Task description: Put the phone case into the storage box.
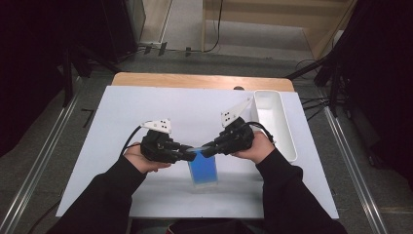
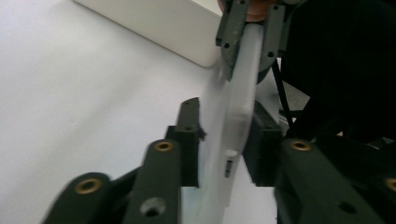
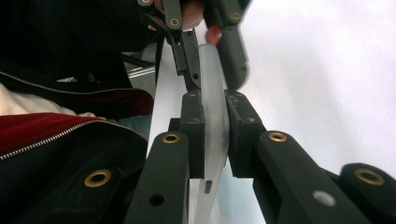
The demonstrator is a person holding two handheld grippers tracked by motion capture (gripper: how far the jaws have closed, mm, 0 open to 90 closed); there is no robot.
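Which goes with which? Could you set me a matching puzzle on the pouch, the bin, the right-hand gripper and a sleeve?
Things:
1 pouch
2 bin
3 right gripper
4 sleeve

Descriptions:
a black cloth
b white, at the table's right side
c blue inside
d shut on the pouch's top edge

Pairs: 1-c, 2-b, 3-d, 4-a
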